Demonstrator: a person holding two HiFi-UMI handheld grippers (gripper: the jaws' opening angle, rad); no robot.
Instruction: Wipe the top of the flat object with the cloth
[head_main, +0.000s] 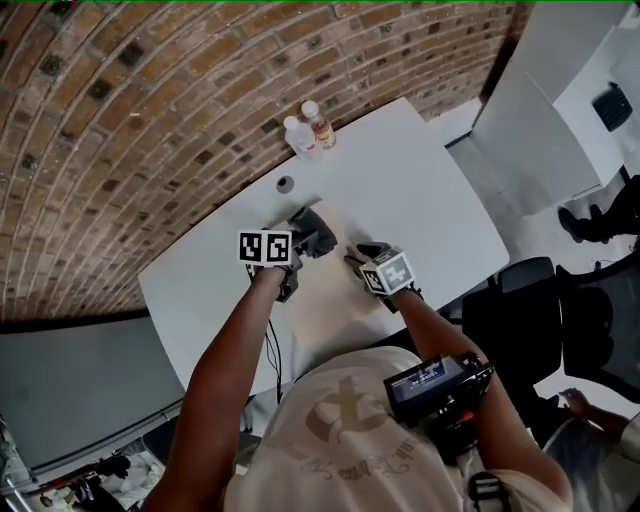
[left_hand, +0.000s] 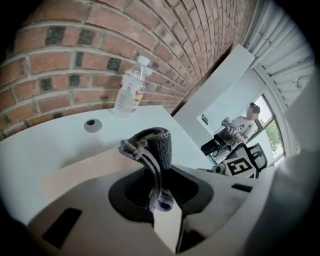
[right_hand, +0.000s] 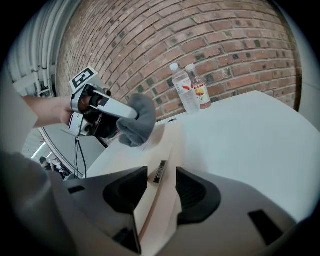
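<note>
A grey cloth hangs bunched from my left gripper, which is shut on it. In the left gripper view the cloth stands up between the jaws of the left gripper, just above a pale beige flat board lying on the white table. My right gripper is closed on the board's near edge. The right gripper view shows the board running between the jaws of the right gripper. The cloth and left gripper hover over the board's far left end.
Two plastic bottles stand at the table's back edge by the brick wall. A small round grey insert sits in the tabletop behind the cloth. A cable hangs off the front edge. Black office chairs stand to the right.
</note>
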